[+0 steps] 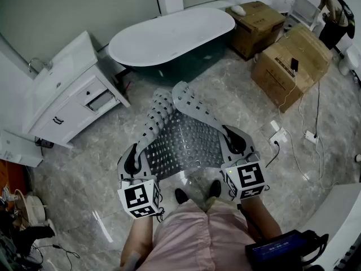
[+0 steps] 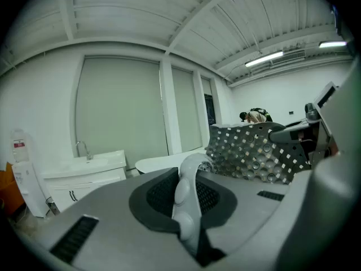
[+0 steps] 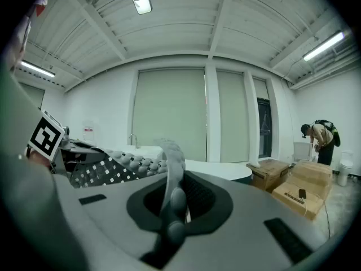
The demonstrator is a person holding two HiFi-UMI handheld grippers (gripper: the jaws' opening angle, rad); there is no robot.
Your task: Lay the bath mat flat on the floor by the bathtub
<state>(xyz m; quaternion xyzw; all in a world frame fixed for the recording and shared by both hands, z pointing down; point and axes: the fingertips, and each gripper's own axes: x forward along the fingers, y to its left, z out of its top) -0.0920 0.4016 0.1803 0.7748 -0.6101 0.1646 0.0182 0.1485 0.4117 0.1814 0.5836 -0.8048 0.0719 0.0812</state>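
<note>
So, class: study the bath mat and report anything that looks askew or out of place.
The bath mat is not flat. It is held up off the floor, clamped in the left tool and right tool, and its far end curls over in two folds.

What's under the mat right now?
The held mat hangs over the floor; the person's shoes show below its near edge. The floor directly beneath is covered.
</note>
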